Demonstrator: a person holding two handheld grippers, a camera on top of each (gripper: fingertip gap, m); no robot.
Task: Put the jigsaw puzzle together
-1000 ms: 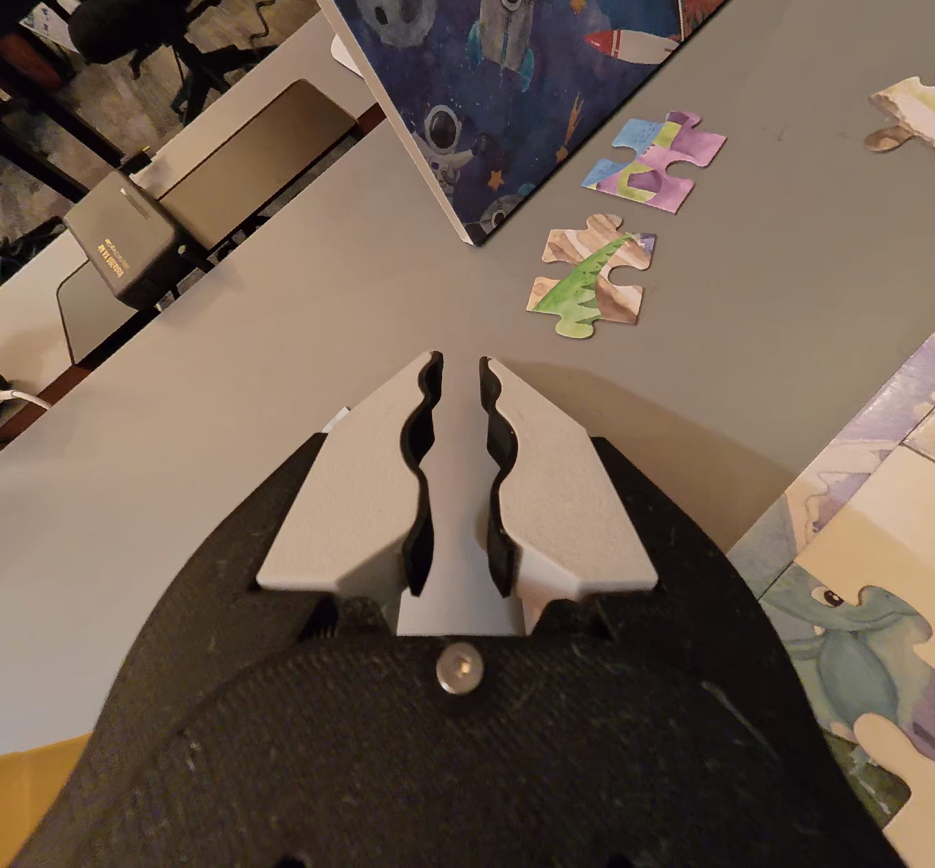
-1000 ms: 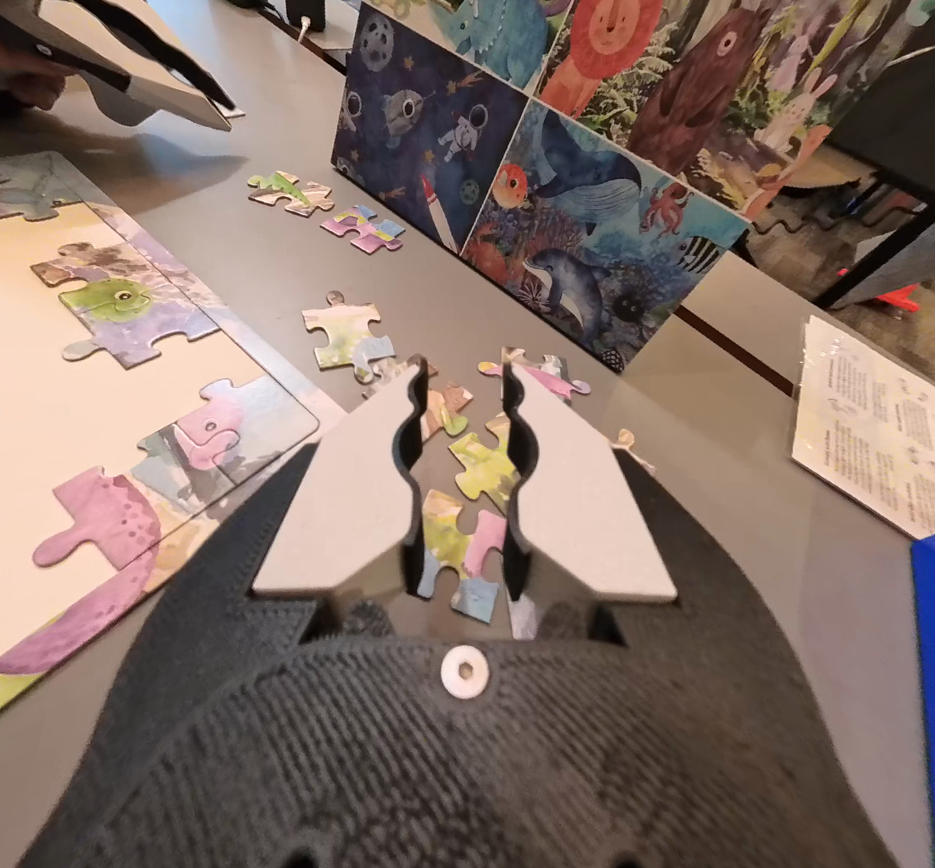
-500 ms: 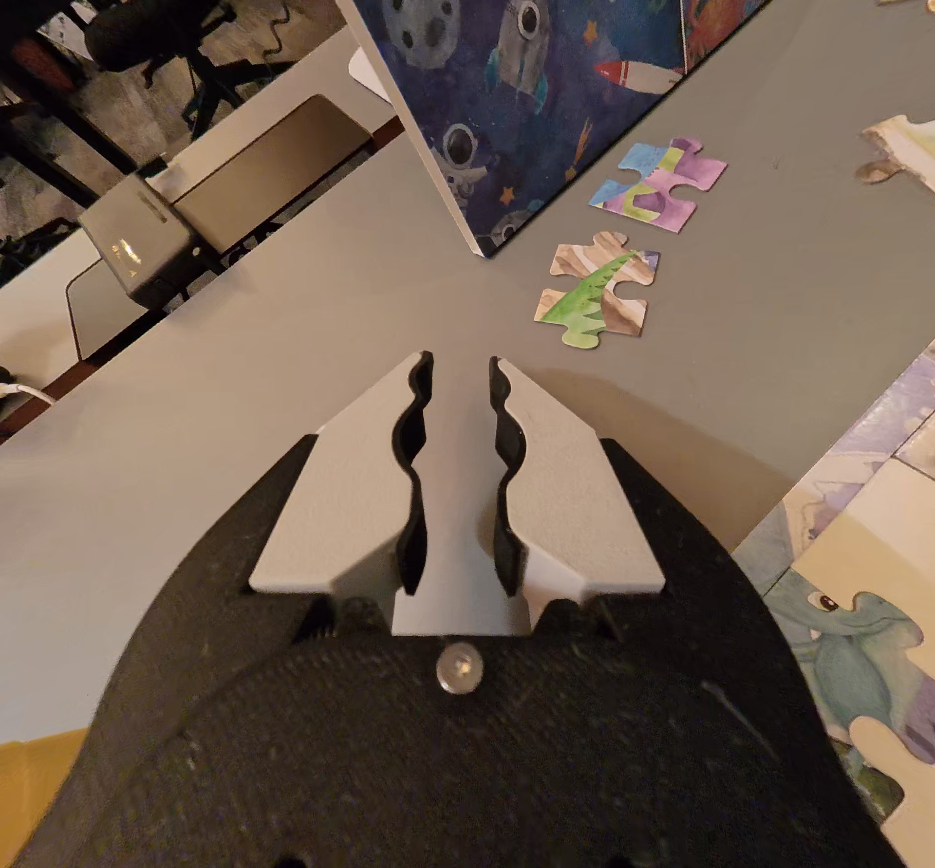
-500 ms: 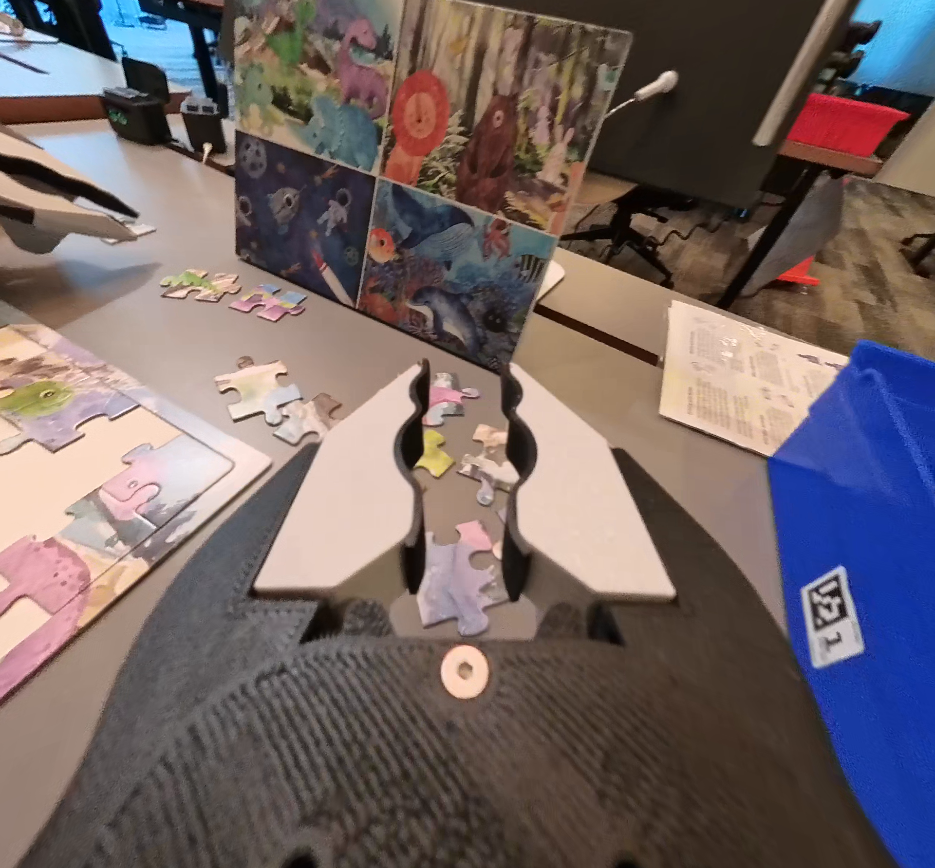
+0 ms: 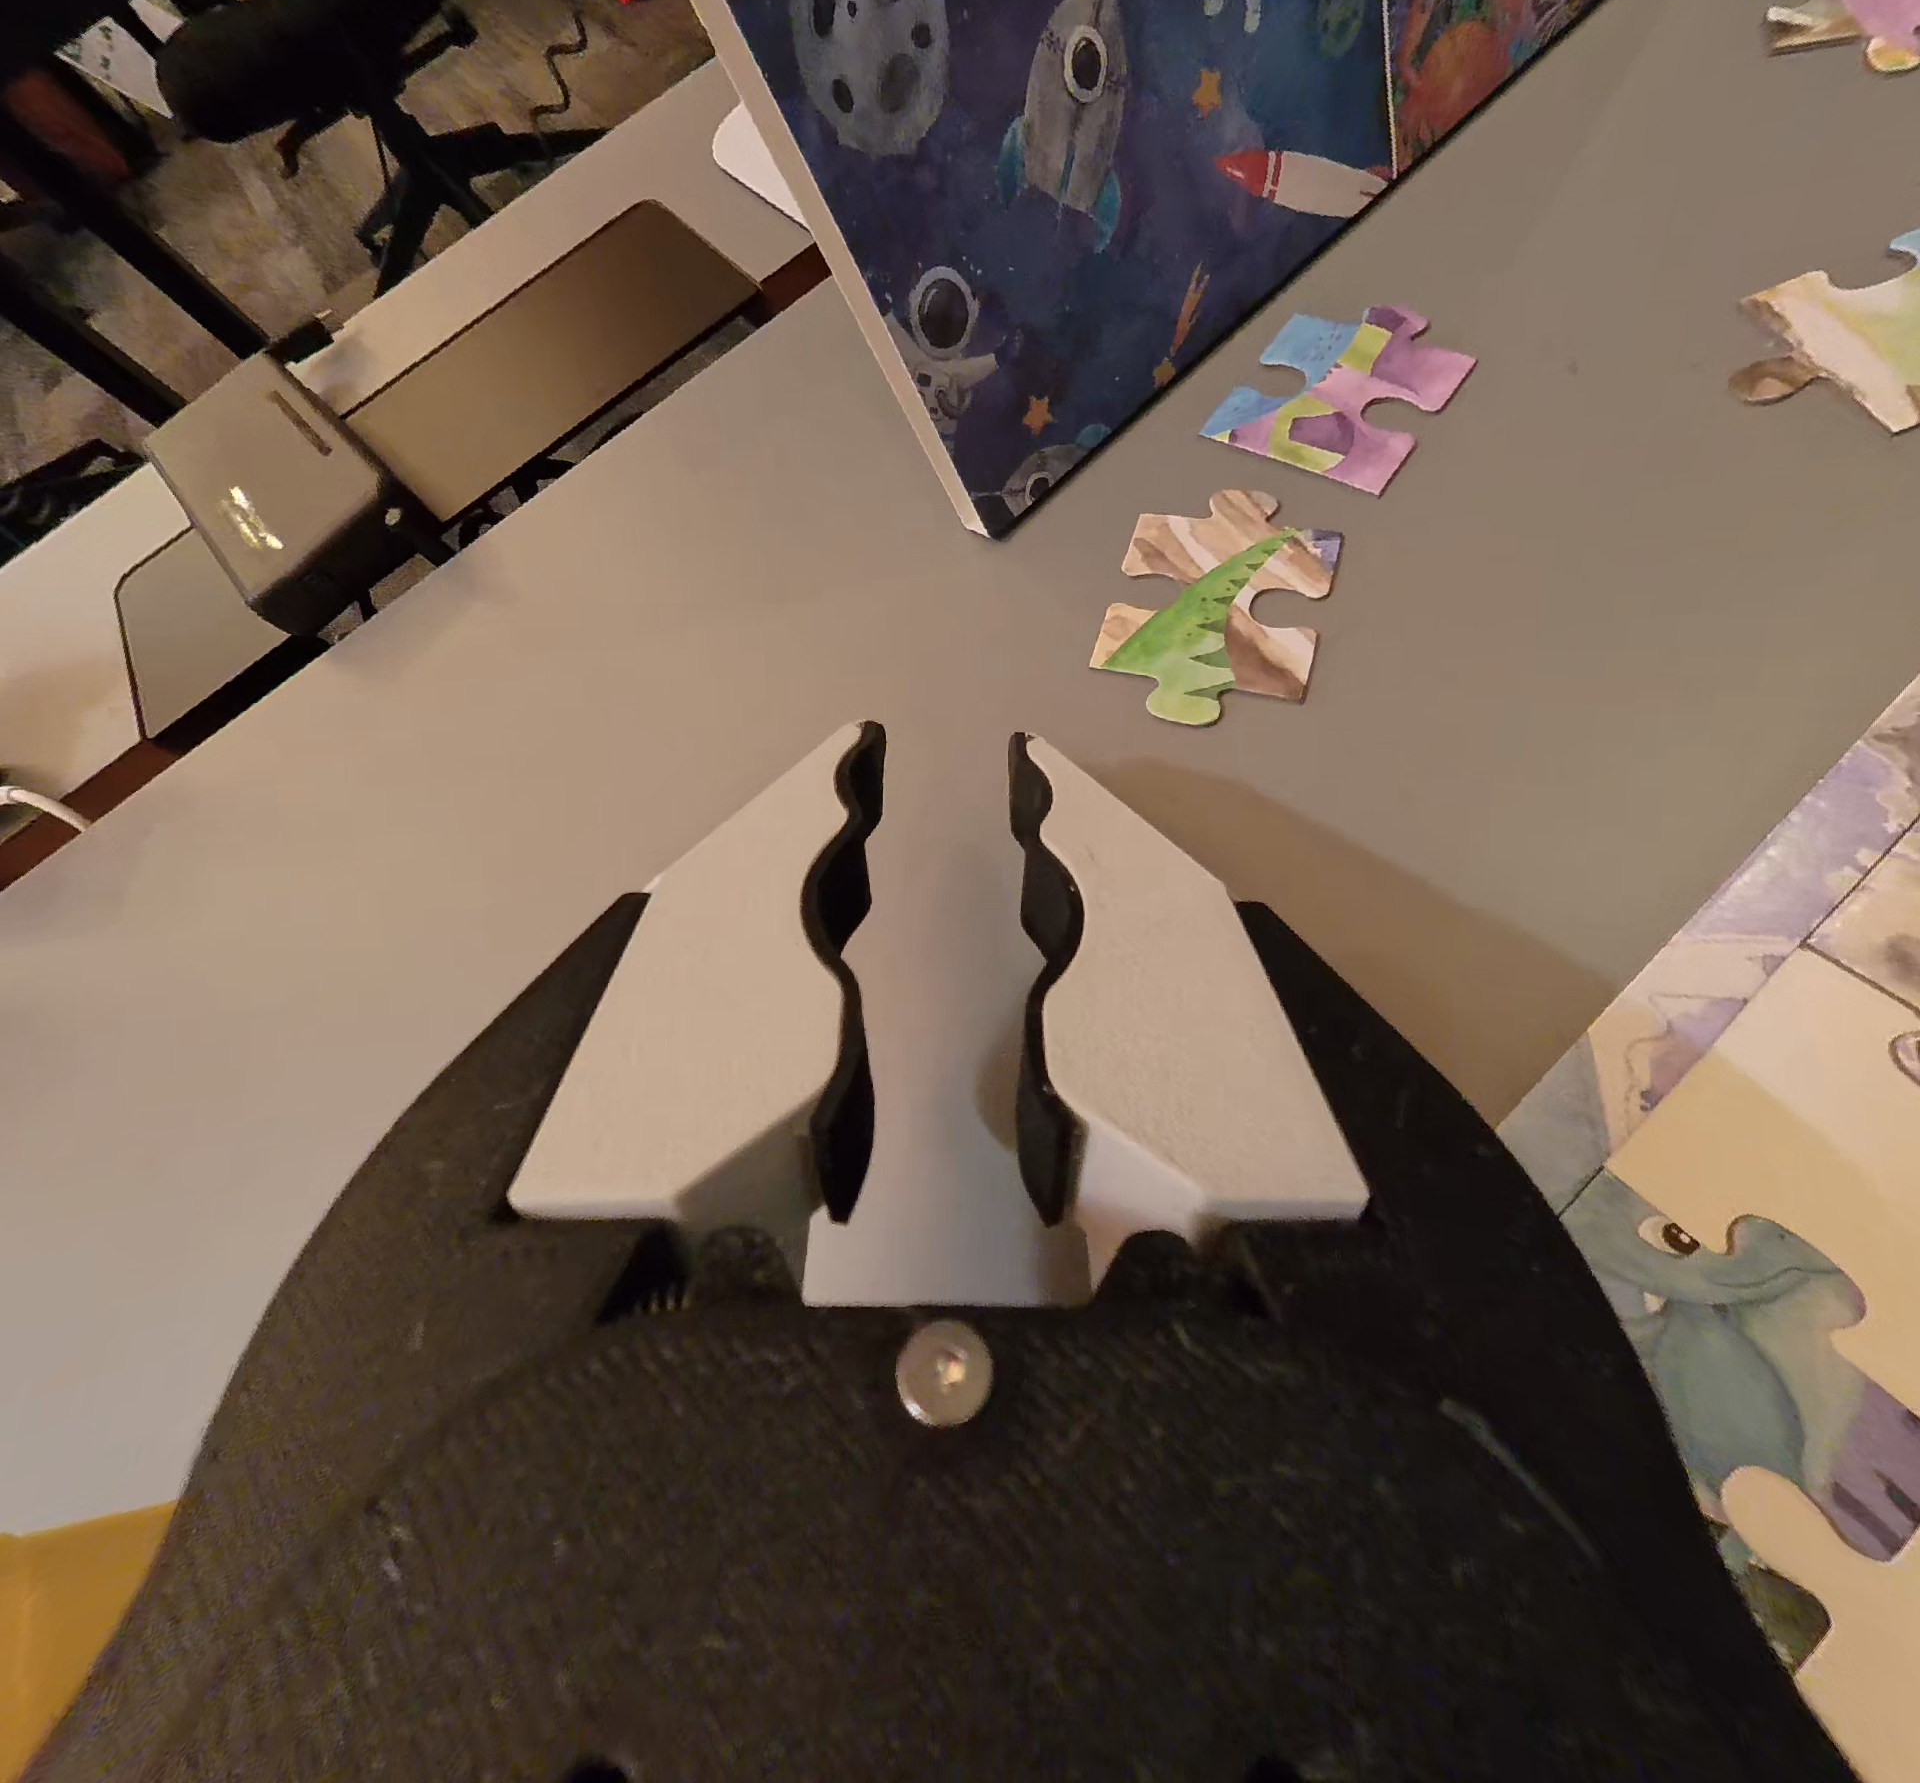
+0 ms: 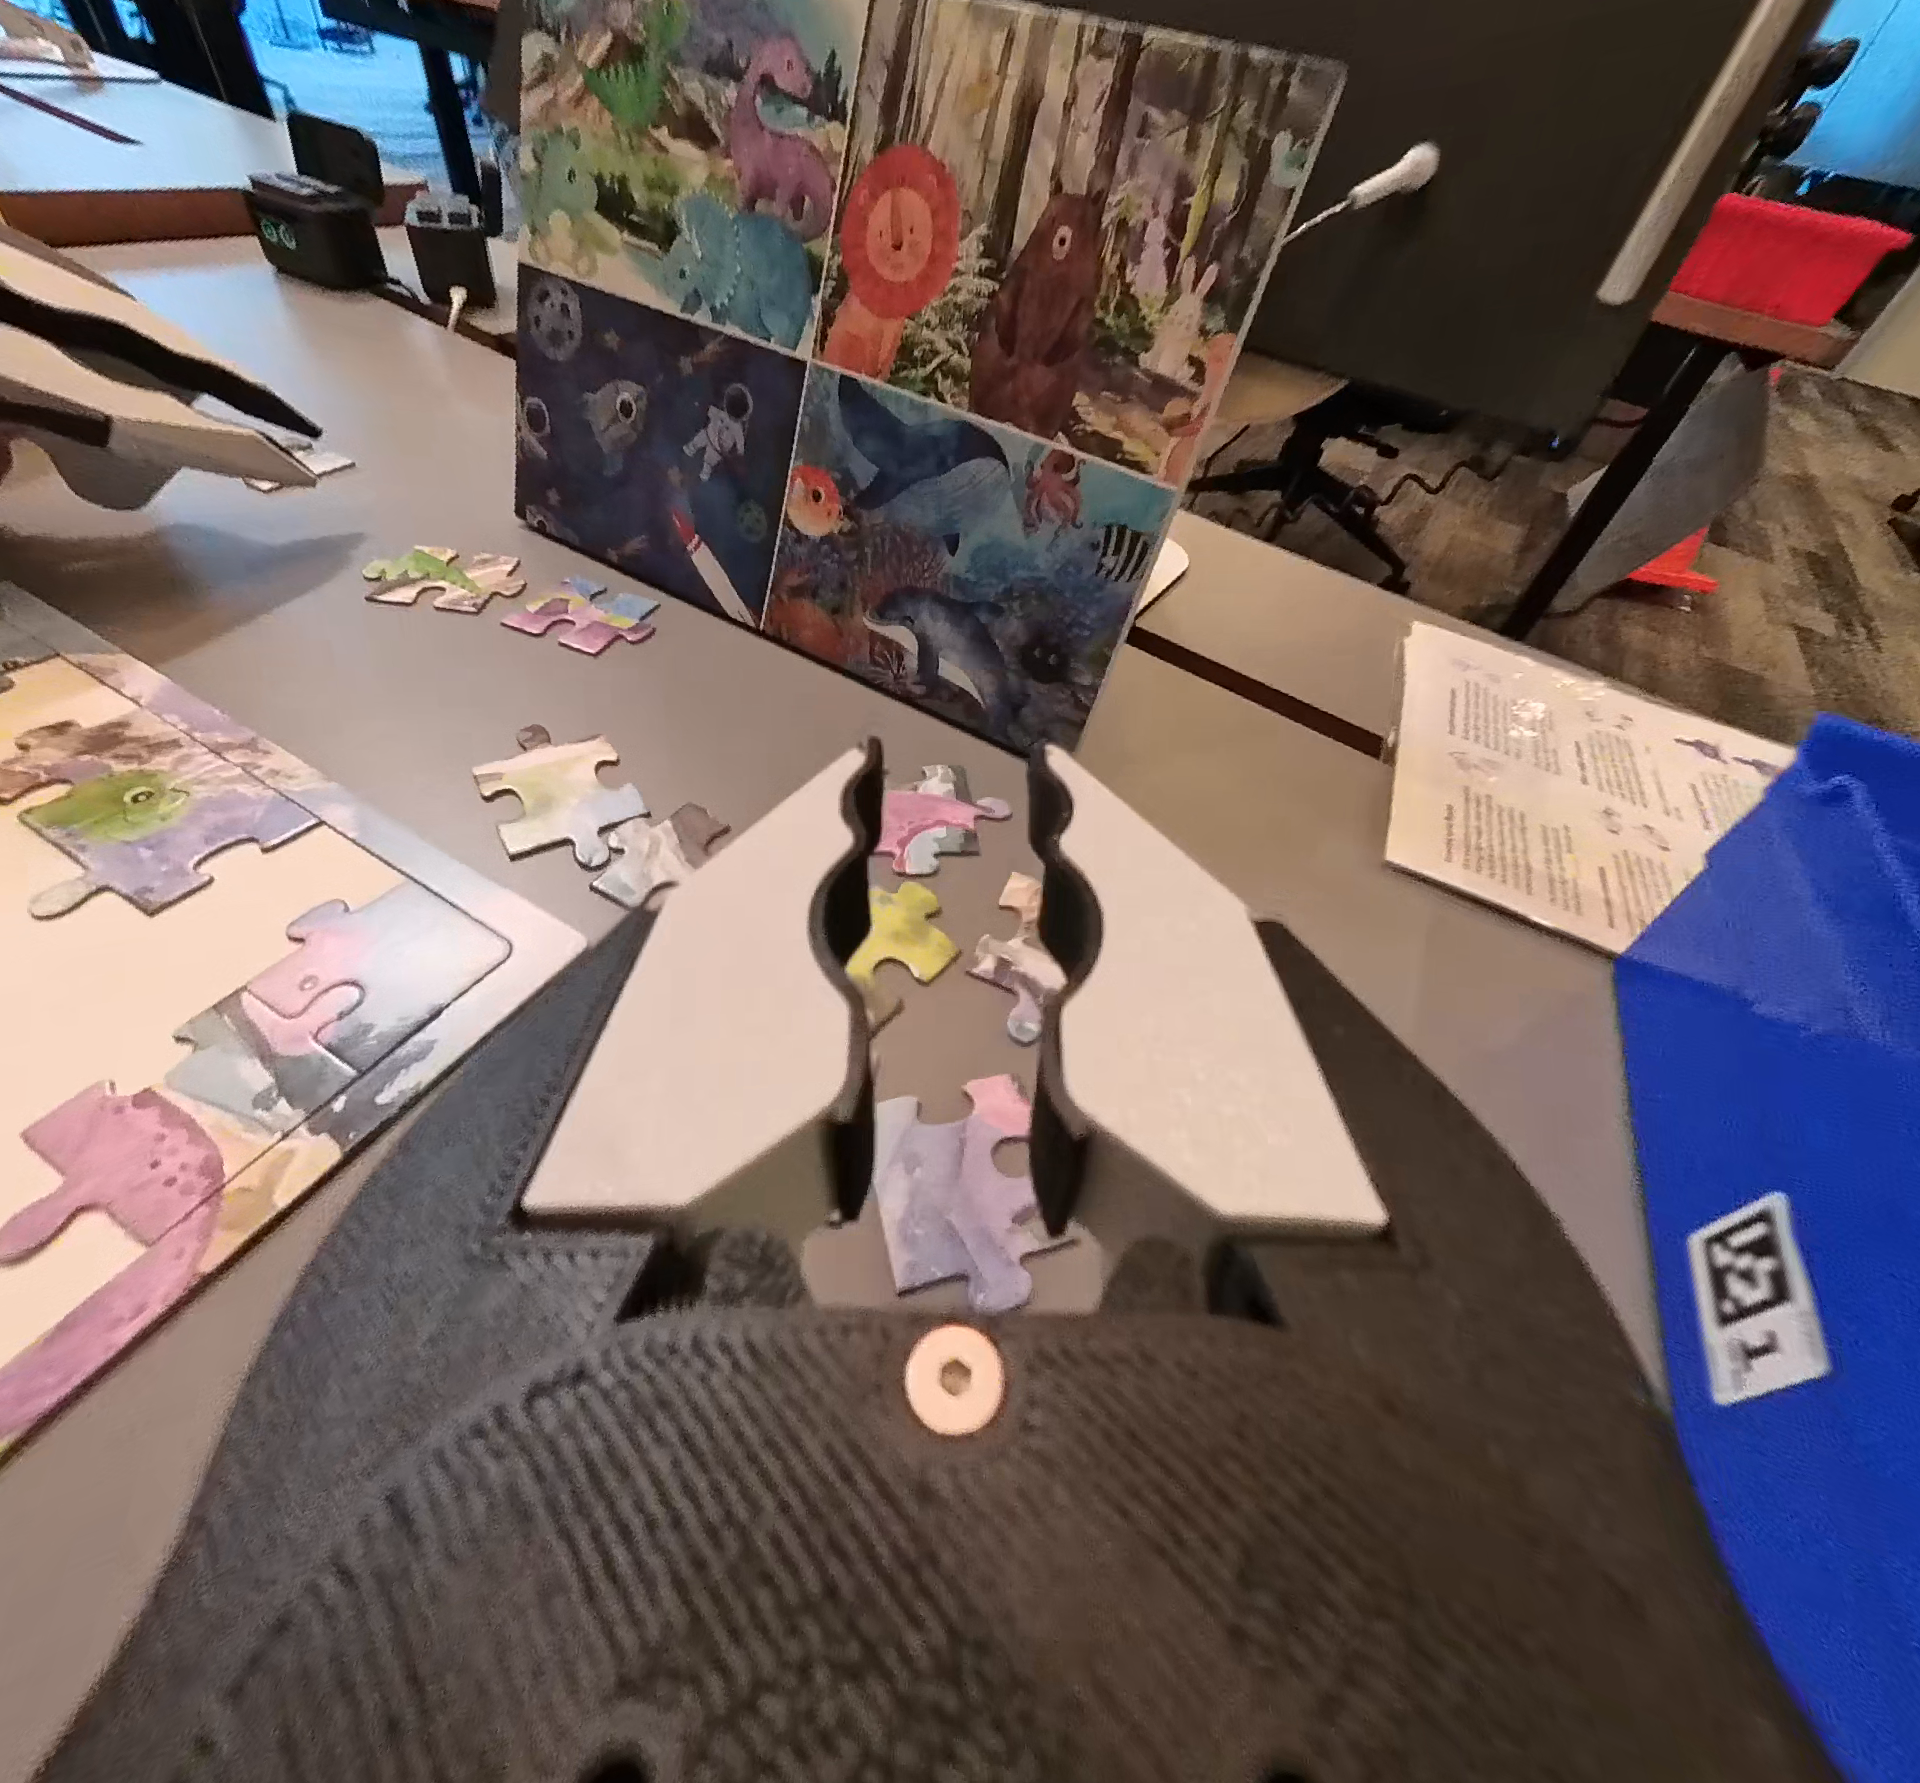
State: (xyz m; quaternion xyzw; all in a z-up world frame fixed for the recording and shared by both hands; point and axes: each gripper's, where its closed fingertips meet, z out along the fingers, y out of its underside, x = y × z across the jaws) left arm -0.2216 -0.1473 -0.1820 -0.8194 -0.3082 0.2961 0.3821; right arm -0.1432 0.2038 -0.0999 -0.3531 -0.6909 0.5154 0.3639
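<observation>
The puzzle board (image 6: 94, 985), partly filled with dinosaur pieces, lies at the left of the right wrist view and also shows in the left wrist view (image 5: 1756, 1089). My right gripper (image 6: 956, 751) is open and empty above several loose pieces: a lavender piece (image 6: 956, 1203), a yellow piece (image 6: 904, 933) and a pink piece (image 6: 925, 819). My left gripper (image 5: 943, 736) is open and empty over bare table, left of a green-and-brown piece (image 5: 1216, 611) and a purple-and-blue piece (image 5: 1340, 403). It also shows far left in the right wrist view (image 6: 260, 445).
An upright picture board (image 6: 883, 331) with four scenes stands behind the pieces. A blue box (image 6: 1787, 1162) is close on the right, with a printed sheet (image 6: 1538, 798) beyond it. A cream piece (image 6: 556, 798) lies near the puzzle board. A grey box (image 5: 260, 497) sits past the table's edge. Across from one pair of fingers to the other is roughly 35 cm. From my left tips it is roughly 6 cm to the green-and-brown piece (image 5: 1216, 611); from my right, 30 cm. My right wrist view (image 6: 437, 575) looks at it from another angle.
My right gripper has swung right and tilted up, so the lavender piece now lies under it and the blue box is in view. My left gripper's jaws have opened a little wider.
</observation>
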